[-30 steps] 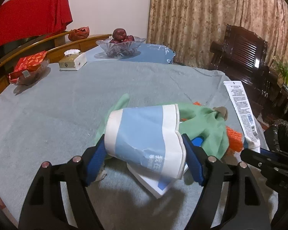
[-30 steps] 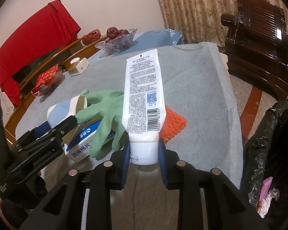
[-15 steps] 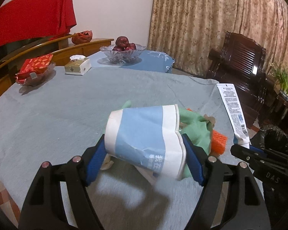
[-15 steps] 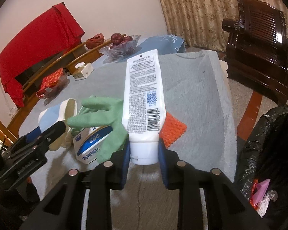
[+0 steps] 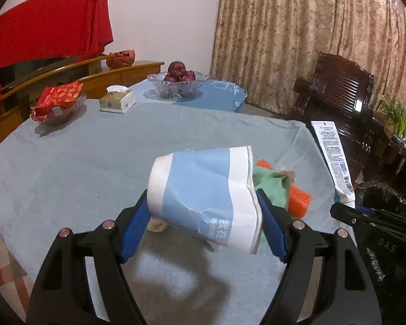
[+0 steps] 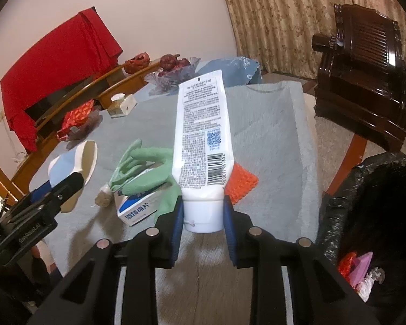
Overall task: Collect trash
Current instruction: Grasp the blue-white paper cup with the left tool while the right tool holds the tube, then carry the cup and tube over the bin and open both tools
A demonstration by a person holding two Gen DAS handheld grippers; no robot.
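My left gripper (image 5: 203,211) is shut on a crushed blue-and-white paper cup (image 5: 203,195), held above the grey table (image 5: 94,162); the cup also shows in the right wrist view (image 6: 73,162). My right gripper (image 6: 203,214) is shut on the cap end of a white tube (image 6: 203,140), which points up and away; the tube shows at the right of the left wrist view (image 5: 333,157). On the table lie a green glove (image 6: 146,165), a blue-and-white box (image 6: 138,205) and an orange mesh piece (image 6: 241,181). A bin with a black bag (image 6: 376,216) stands to the right.
At the table's far side are a glass fruit bowl (image 5: 178,81), a tissue box (image 5: 117,101) and a dish with a red packet (image 5: 58,103). A dark wooden chair (image 5: 338,97) stands right of the table. A cork-like lump (image 6: 102,197) lies by the glove.
Both grippers have risen and drawn back from the table with the cup and the tube. The glove, box and orange piece stay on the table. The bin is more in view.
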